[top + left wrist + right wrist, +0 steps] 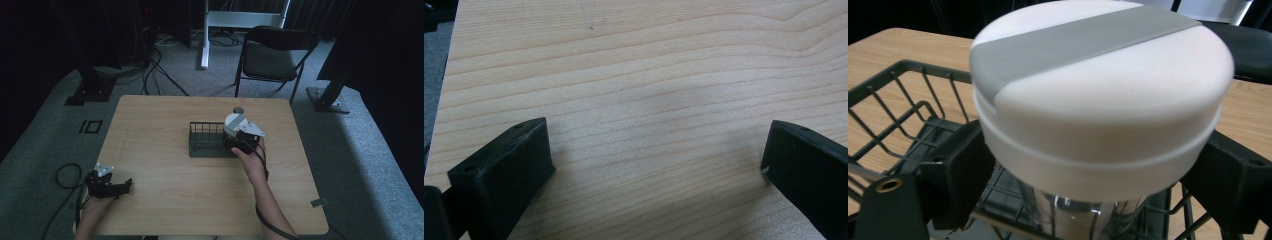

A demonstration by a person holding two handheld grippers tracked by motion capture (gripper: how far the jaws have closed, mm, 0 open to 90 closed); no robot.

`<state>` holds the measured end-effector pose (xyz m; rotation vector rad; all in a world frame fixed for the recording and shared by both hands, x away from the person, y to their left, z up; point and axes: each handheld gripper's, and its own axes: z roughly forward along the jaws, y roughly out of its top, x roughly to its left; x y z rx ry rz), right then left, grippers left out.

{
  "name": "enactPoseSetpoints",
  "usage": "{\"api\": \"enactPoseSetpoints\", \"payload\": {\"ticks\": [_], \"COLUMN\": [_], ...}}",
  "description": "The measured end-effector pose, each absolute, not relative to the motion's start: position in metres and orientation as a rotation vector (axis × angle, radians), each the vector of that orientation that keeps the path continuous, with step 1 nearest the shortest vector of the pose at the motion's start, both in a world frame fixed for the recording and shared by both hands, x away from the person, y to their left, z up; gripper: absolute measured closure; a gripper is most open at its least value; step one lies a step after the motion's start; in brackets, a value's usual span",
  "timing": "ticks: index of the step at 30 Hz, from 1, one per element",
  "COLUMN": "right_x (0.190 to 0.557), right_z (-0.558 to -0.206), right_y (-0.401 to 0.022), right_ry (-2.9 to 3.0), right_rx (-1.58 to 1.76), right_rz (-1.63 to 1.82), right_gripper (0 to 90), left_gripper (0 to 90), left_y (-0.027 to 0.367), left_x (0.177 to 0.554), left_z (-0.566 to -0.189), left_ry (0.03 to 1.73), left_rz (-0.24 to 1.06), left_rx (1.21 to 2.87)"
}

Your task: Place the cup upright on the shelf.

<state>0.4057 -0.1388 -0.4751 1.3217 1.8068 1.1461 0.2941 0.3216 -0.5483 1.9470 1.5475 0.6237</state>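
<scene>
From above, the right gripper [241, 136] holds a white-lidded jar [234, 121] over the right end of a wire basket [206, 140] near the table's [165, 185] middle; the left gripper [107, 184] rests at the near left corner.

The left gripper view shows its jaws spread over bare wood.

The right gripper view shows jaws pinching the jar [1098, 100] under its lid, above the basket [903, 115]. It looks like placing or lifting; I cannot tell which. Either calls for keeping it upright.
</scene>
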Motion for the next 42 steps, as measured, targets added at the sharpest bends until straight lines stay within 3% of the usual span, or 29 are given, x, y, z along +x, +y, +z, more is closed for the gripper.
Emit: {"api": "enactPoseSetpoints", "payload": {"ticks": [42], "right_x": [0.347], "right_z": [-0.484], "right_y": [-0.176], "right_ry": [1.846], "right_rx": [1.270], "right_rz": [1.191], "right_gripper": [12.3], "left_gripper": [0.2], "left_y": [0.322], "left_x": [0.294], "left_z": [-0.548], "left_ry": [1.547], "left_rz": [0.624], "left_rx": [1.948]}}
